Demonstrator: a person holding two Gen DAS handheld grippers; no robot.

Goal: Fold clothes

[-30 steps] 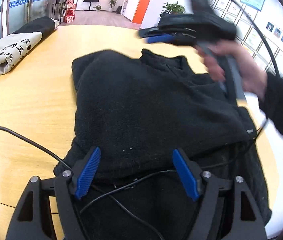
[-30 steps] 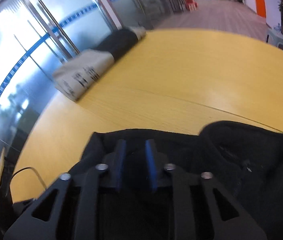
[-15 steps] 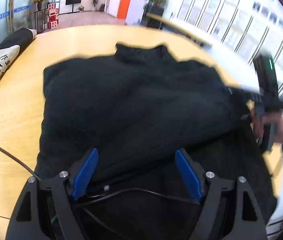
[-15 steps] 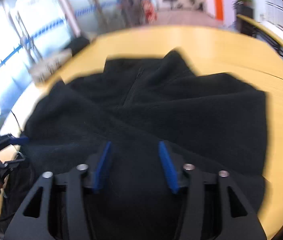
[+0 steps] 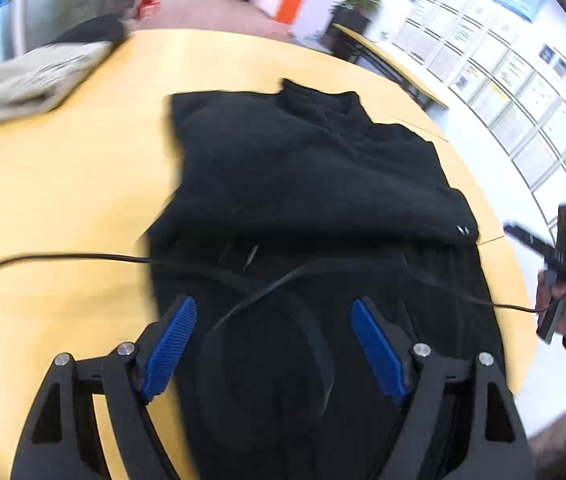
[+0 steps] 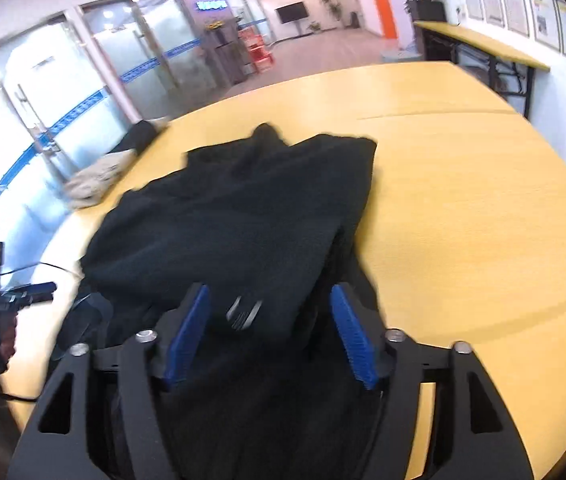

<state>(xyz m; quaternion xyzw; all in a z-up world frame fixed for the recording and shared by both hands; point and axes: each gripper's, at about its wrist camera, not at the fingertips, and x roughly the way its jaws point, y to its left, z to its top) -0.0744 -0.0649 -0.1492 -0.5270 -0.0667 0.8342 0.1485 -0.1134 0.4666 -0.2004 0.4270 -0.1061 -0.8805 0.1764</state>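
Left gripper (image 5: pixel 273 344) has its blue pads spread wide with nothing between them, poised over the near hem of the black fleece (image 5: pixel 315 176), and a black cable (image 5: pixel 83 257) trails across the fabric just ahead of the fingertips; over on the other side the right gripper (image 6: pixel 269 332) is just as wide open, blue pads either side of a fold of cloth but not pinching it, as far as the blurred frame lets me judge. Moving outward, the fleece lies on the yellow table (image 6: pixel 483 200) with its collar at the far end and a layer folded across the body, so both sides look tucked in and the garment reads as a long dark strip. Further off sits a folded beige garment (image 5: pixel 39 76) near the far-left table edge. My call: we're between folds, the side folds done, the lengthwise fold to come. Next move wants both grippers down on the near hem corners, a firm pinch through the thick layers, clear of that cable, then a level carry toward the collar
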